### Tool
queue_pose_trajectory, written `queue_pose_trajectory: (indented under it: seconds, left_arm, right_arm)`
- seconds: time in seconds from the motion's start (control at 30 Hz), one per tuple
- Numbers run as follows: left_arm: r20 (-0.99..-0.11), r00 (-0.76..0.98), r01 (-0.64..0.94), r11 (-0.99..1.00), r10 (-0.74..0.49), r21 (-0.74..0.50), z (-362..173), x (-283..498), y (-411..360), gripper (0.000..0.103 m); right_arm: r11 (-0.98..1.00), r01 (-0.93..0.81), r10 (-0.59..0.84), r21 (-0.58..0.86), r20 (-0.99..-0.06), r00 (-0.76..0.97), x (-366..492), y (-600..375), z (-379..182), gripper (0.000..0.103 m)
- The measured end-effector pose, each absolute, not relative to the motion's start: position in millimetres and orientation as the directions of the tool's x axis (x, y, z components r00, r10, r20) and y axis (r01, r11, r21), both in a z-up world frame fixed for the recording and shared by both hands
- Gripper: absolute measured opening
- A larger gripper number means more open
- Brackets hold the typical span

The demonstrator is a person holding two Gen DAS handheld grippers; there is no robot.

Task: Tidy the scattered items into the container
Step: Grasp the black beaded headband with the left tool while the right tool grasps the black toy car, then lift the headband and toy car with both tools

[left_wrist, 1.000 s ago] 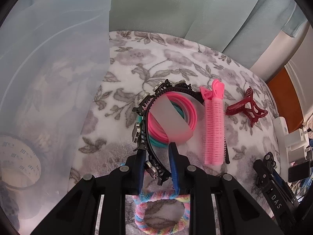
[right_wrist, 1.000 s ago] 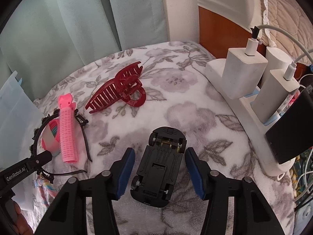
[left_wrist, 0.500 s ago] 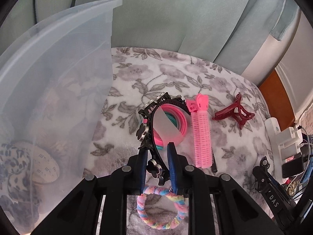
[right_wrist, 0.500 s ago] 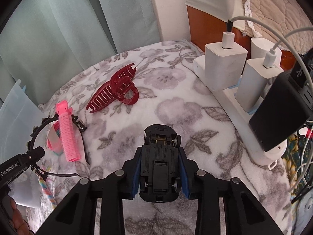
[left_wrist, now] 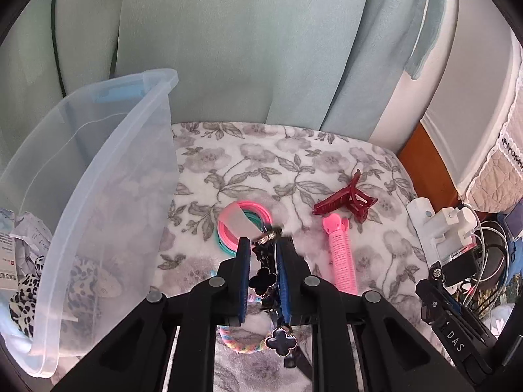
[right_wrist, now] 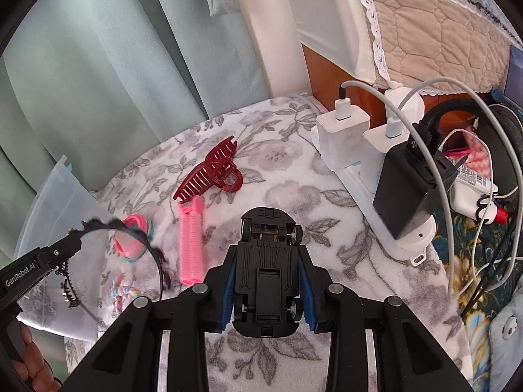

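Note:
My left gripper point(left_wrist: 264, 248) is shut on a black headband with clover charms point(left_wrist: 263, 281) and holds it lifted above the floral blanket; the headband also shows in the right wrist view point(right_wrist: 130, 232). The clear plastic container point(left_wrist: 98, 176) stands to its left. My right gripper point(right_wrist: 267, 261) is shut on an upside-down black toy car point(right_wrist: 266, 268), held above the blanket. On the blanket lie pink and teal hair ties point(left_wrist: 243, 225), a pink hair roller point(left_wrist: 341, 254), a dark red claw clip point(left_wrist: 346, 197) and a pastel scrunchie point(left_wrist: 242, 343).
The container holds a leopard-print item point(left_wrist: 26, 290) and papers. A white power strip with chargers and cables point(right_wrist: 369, 150) lines the blanket's right edge. Curtains point(left_wrist: 245, 49) hang behind. A wooden headboard point(right_wrist: 327, 75) stands at the far right.
My left gripper has lifted the headband off the hair ties and risen. My right gripper has closed on the toy car and lifted it.

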State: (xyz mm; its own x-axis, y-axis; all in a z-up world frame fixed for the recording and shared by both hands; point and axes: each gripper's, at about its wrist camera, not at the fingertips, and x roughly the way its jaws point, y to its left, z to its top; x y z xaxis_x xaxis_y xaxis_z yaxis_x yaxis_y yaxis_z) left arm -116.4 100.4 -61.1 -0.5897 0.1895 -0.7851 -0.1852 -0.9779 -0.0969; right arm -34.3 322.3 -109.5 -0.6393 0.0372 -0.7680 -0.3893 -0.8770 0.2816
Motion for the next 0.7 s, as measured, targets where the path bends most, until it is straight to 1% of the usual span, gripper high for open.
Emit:
queue_pose_trajectory:
  seconds: [0.23,0.27,0.5,0.7]
  left_arm:
    - [-0.773,-0.602,-0.208,-0.974,0.201,-0.091,-45,-97,105,0.015]
    - [-0.77,-0.605,-0.211,-0.973,0.202,-0.09,-42,-94,105,0.013]
    - [-0.743,-0.634,-0.225,-0.97,0.216,-0.089,-20,-77,105,0.012]
    - [-0.723,-0.65,-0.237,-0.966,0.235,-0.101,-6,-65,101,0.007]
  right_arm:
    - [-0.872,-0.381,0.034,0.308,-0.738,-0.674,-14,323,-88,0.036]
    - [-0.872,-0.379,0.035,0.309,-0.733,-0.679,-12,322,-84,0.036]
    - [-0.875,-0.362,0.04,0.32,-0.699,-0.714,4,319,-62,0.036]
    - [-0.88,-0.347,0.043,0.323,-0.674,-0.738,17,312,-46,0.036]
